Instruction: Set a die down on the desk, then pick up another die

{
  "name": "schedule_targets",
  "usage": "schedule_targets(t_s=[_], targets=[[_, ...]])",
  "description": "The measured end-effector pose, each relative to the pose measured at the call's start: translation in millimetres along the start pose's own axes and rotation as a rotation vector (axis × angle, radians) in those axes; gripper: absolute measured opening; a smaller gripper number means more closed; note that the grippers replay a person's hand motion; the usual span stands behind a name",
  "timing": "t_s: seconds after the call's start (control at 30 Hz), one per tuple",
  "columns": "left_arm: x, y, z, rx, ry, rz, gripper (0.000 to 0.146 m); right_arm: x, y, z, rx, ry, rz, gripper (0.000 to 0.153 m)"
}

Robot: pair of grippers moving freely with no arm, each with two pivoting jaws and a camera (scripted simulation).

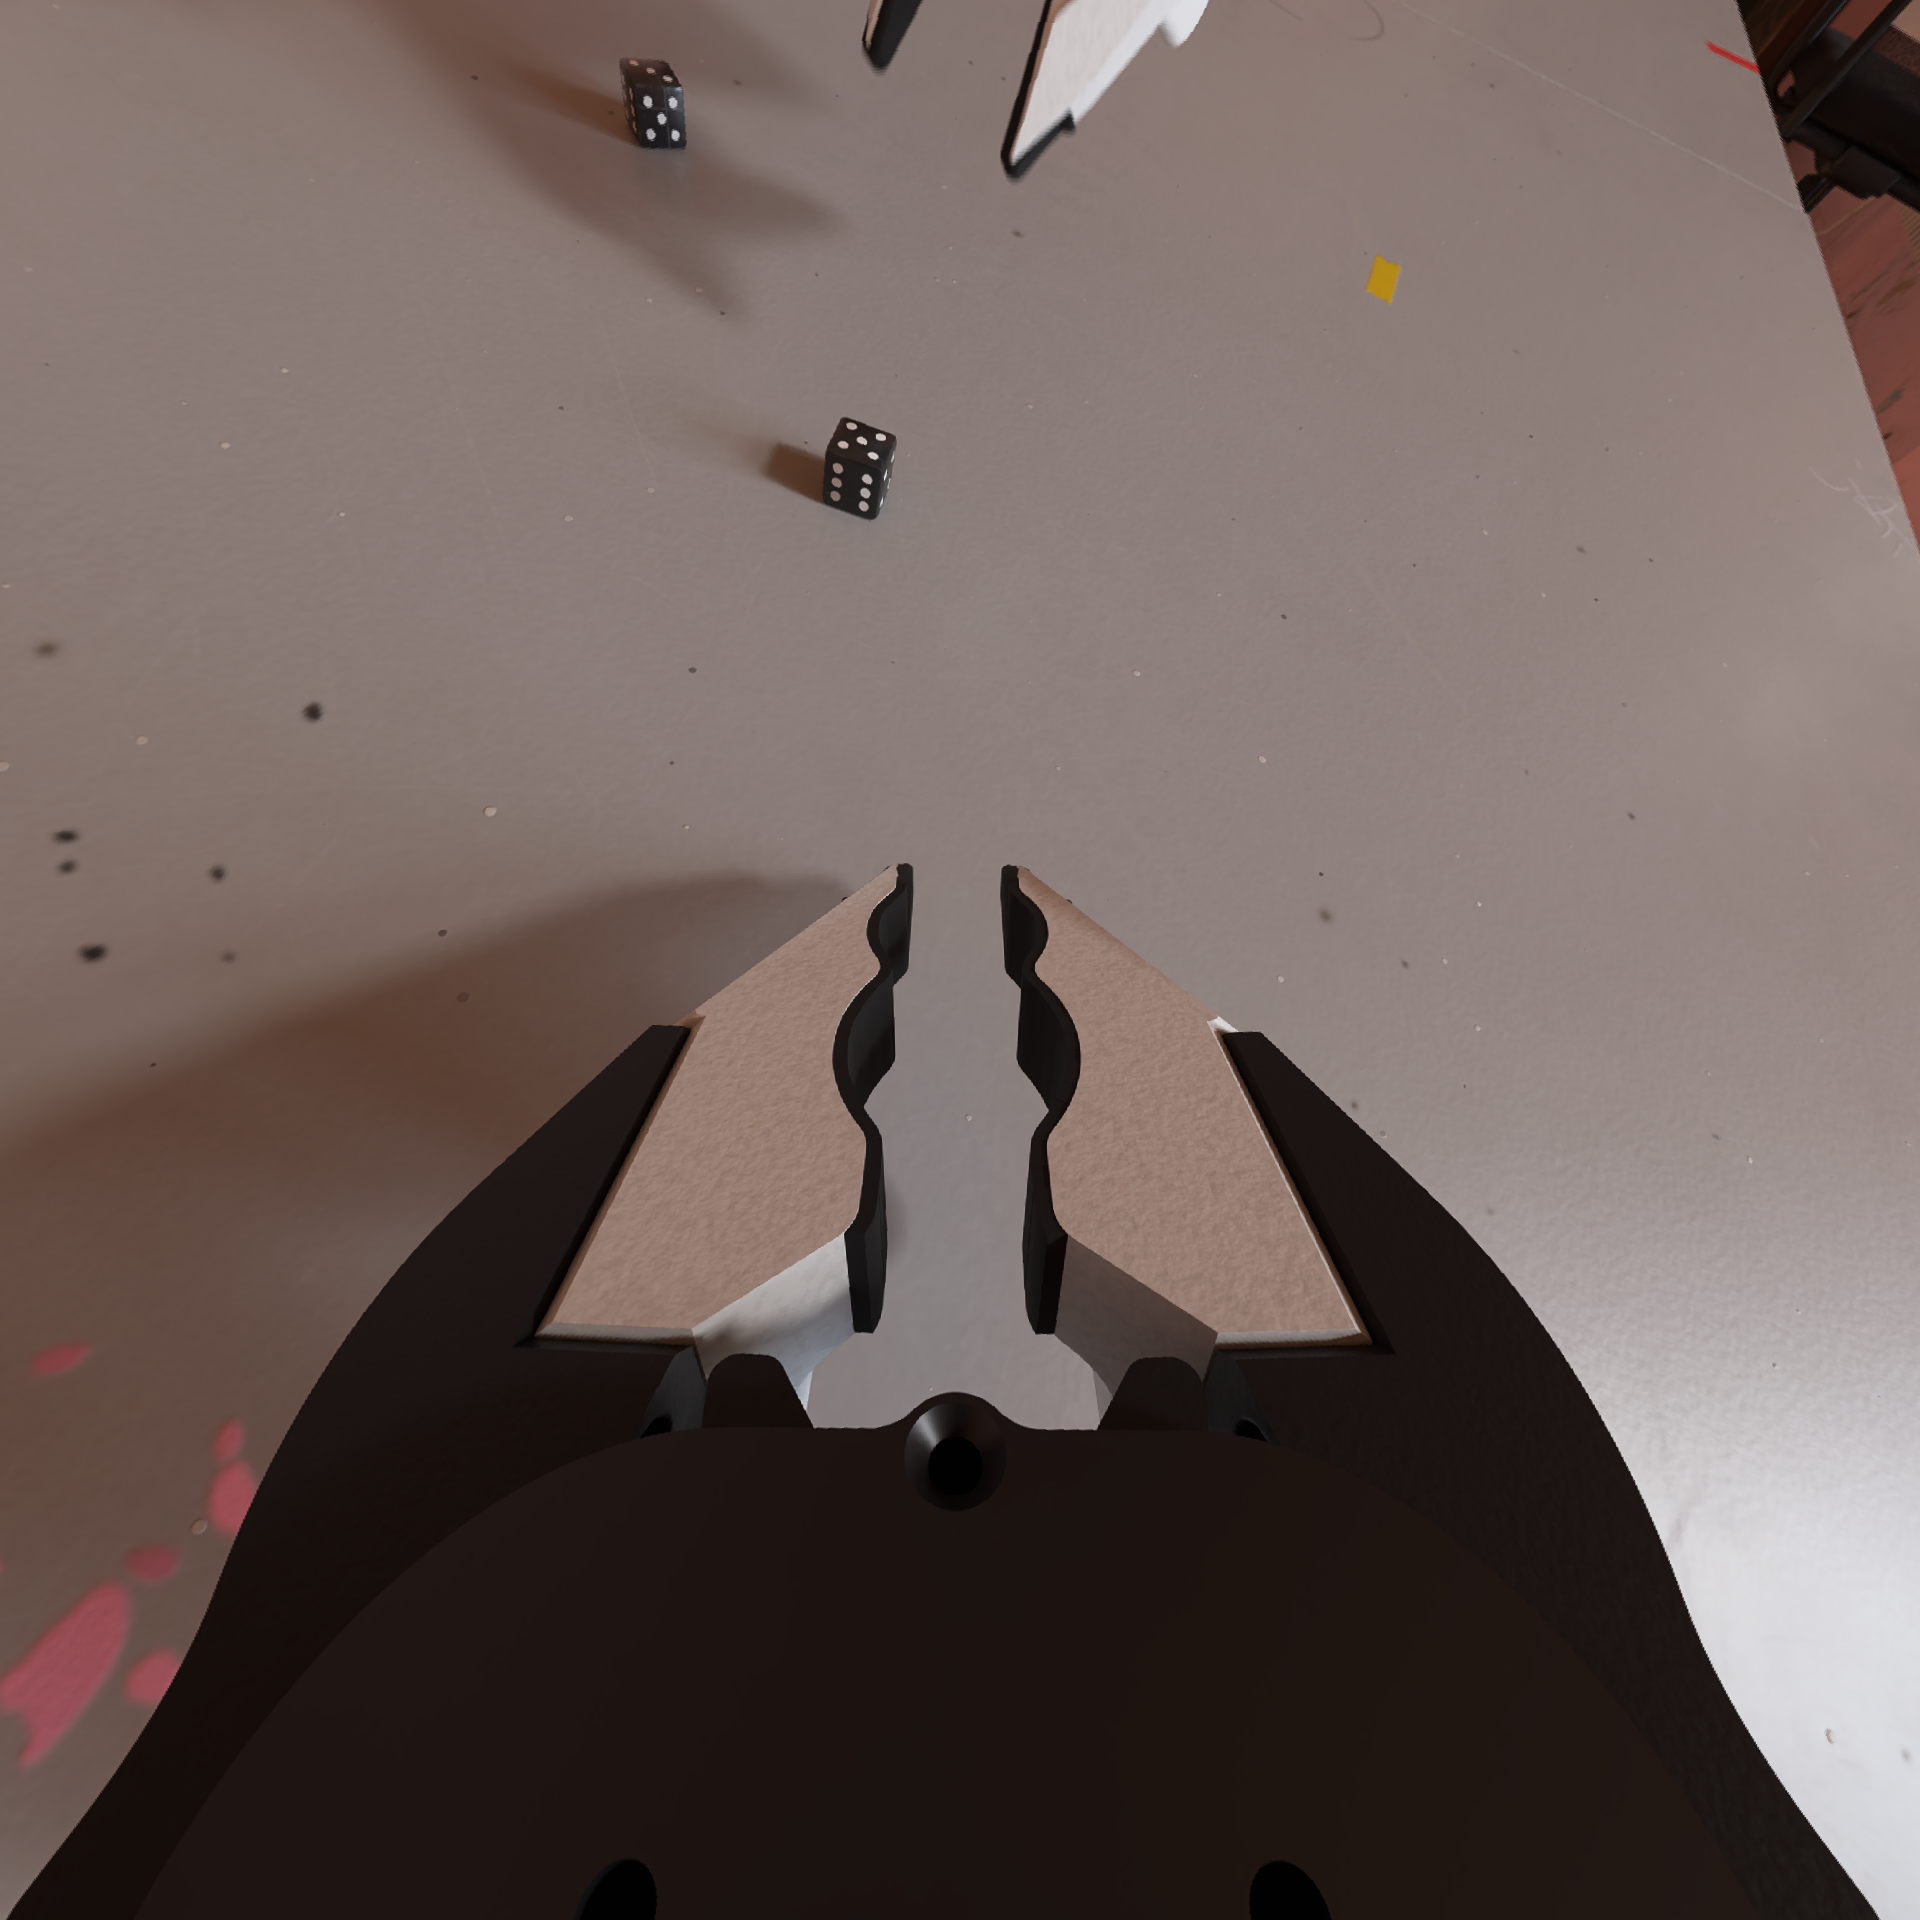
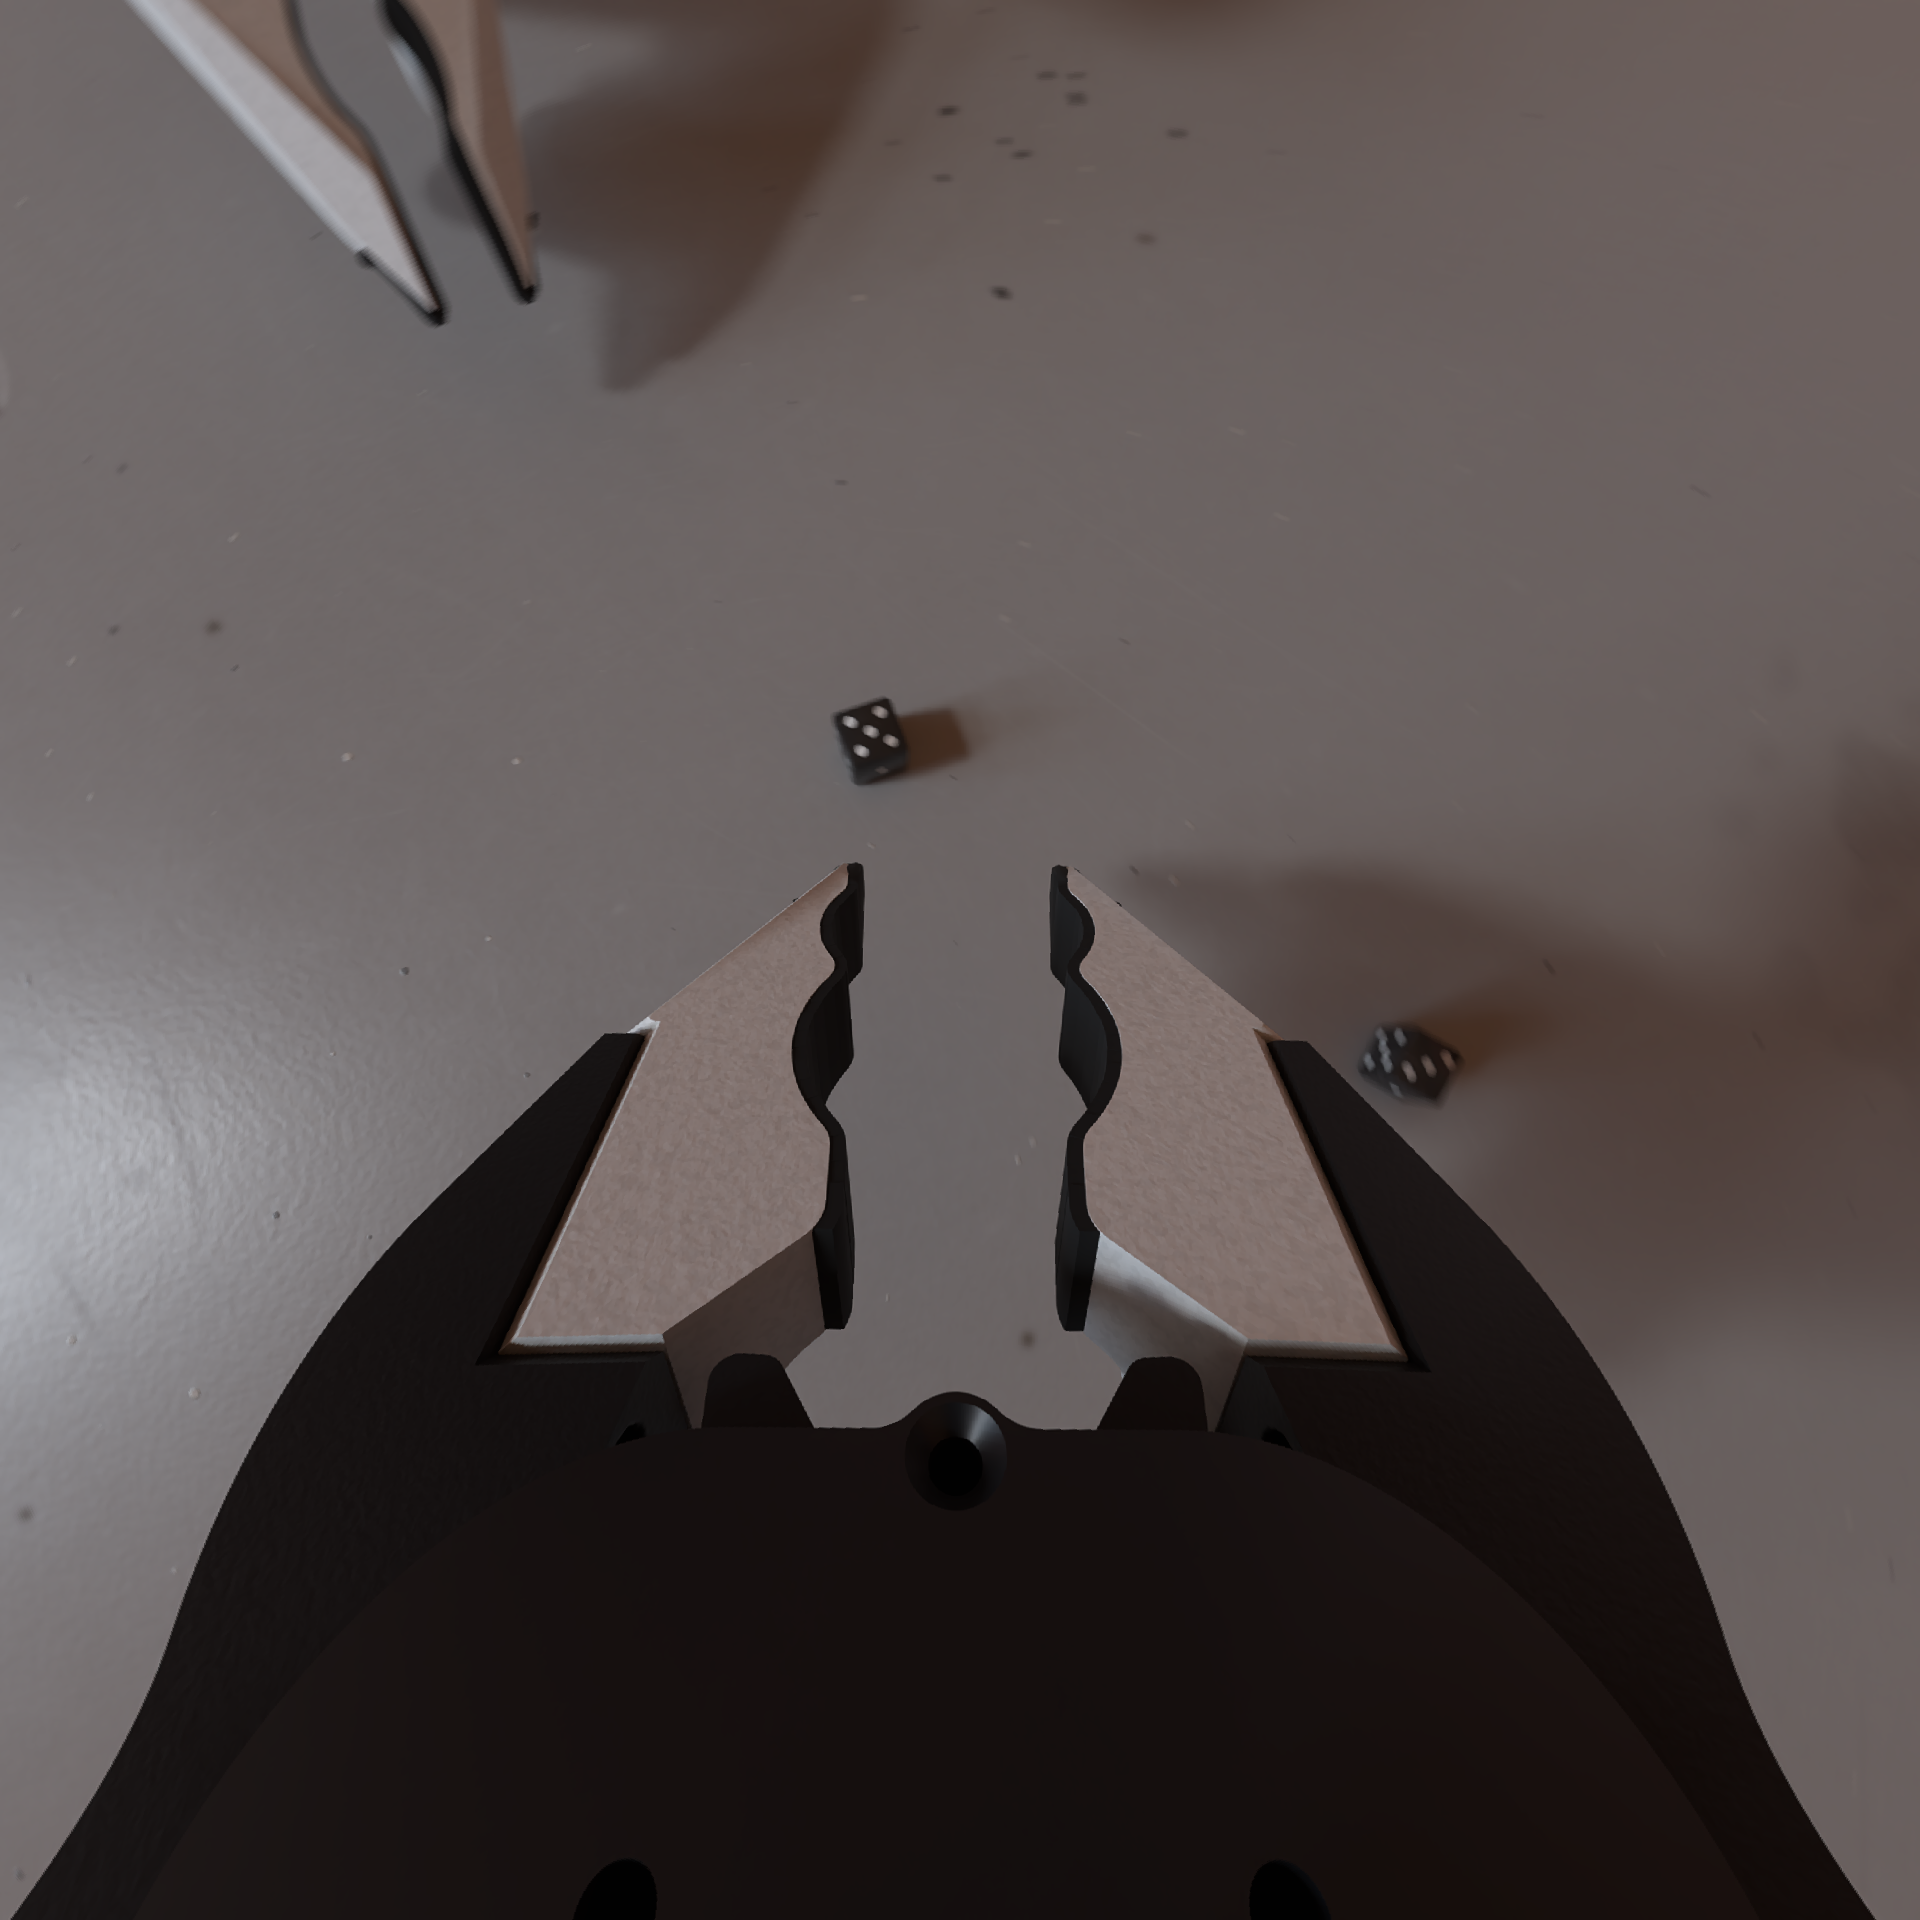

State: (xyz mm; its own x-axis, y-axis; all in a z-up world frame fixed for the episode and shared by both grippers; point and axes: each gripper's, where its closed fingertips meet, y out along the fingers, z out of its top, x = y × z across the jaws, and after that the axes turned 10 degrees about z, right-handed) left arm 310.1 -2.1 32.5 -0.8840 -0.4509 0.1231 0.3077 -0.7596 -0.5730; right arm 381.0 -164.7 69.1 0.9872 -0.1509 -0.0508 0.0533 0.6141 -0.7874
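Two black dice with white pips lie on the grey desk. In the left wrist view one die (image 1: 859, 468) lies ahead of my left gripper (image 1: 956, 883) and the other die (image 1: 652, 102) lies farther off at the upper left. My left gripper is open and empty, with a narrow gap. In the right wrist view one die (image 2: 871, 740) lies just ahead of my right gripper (image 2: 956, 883), slightly left, and the other die (image 2: 1410, 1062) lies beside its right finger. My right gripper is open and empty. Each gripper shows in the other's view: the right gripper (image 1: 961, 104), the left gripper (image 2: 480, 303).
The desk (image 1: 1351, 727) is grey with dark specks, pink paint marks (image 1: 73, 1662) at the lower left and a small yellow tag (image 1: 1383, 278). The desk's right edge (image 1: 1860, 343) runs along the upper right, with dark furniture beyond it.
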Motion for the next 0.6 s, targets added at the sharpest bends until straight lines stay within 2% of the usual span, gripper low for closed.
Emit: schedule_targets(t_s=[0.13,0.23,0.37,0.47,0.6], targets=[[4,1,0,-0.002,0.006,-0.003,0.017,14,-29,-13,0.054,0.125,-0.152,0.033],[7,3,0,-0.009,0.015,-0.010,0.017,25,-39,-16,0.102,0.197,-0.197,0.030],[10,5,-1,-0.021,0.030,-0.006,0.017,53,-33,-20,0.058,0.238,-0.236,0.025],[9,3,-3,-0.025,0.036,0.013,0.017,84,-32,-37,0.001,0.328,-0.308,0.024],[6,1,-3,-0.012,0.012,0.011,0.017,108,-17,-56,-0.034,0.408,-0.297,0.024]])
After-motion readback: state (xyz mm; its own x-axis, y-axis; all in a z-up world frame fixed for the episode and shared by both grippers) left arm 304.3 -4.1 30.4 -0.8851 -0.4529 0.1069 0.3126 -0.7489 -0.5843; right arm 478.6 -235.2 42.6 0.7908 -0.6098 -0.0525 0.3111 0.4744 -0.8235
